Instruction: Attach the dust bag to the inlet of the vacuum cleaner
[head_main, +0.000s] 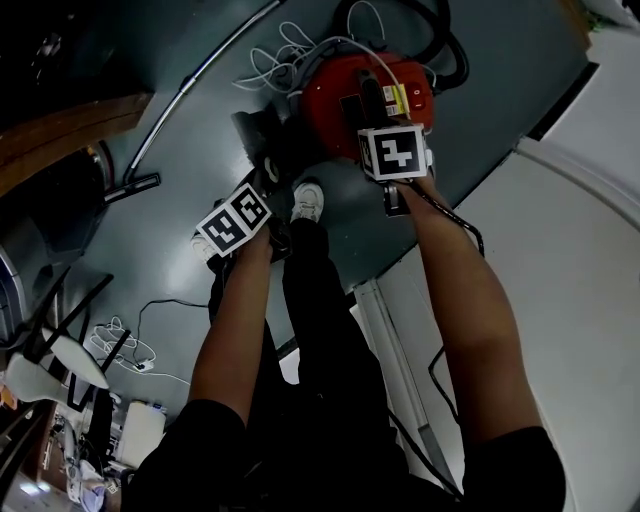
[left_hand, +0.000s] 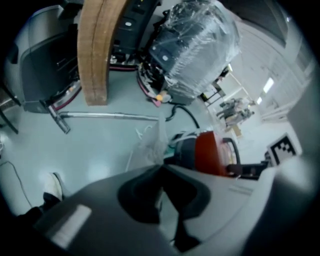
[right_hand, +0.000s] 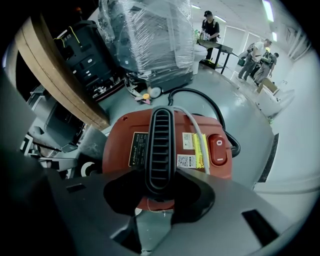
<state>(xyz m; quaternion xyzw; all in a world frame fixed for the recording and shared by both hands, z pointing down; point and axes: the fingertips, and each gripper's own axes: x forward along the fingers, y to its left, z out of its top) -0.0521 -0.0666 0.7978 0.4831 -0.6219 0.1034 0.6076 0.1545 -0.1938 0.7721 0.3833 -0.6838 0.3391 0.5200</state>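
the left gripper (left_hand: 161, 169) had its fingers pinched shut on a thin edge of the pale dust bag (left_hand: 150, 144), just beside the red vacuum cleaner (right_hand: 200, 137); that film could slip or tear. the right gripper (right_hand: 160, 181) had its fingers clamped on the black handle (right_hand: 161, 140); tilting it could swing the cleaner away.

A glossy grey-green floor (left_hand: 90, 145) runs back to a bright far end lit by ceiling strip lights (right_hand: 270, 9). A curved wooden board (left_hand: 95, 50) stands near a plastic-wrapped machine (right_hand: 150, 35). Several people (right_hand: 210, 25) stand around a distant table (right_hand: 216, 47).
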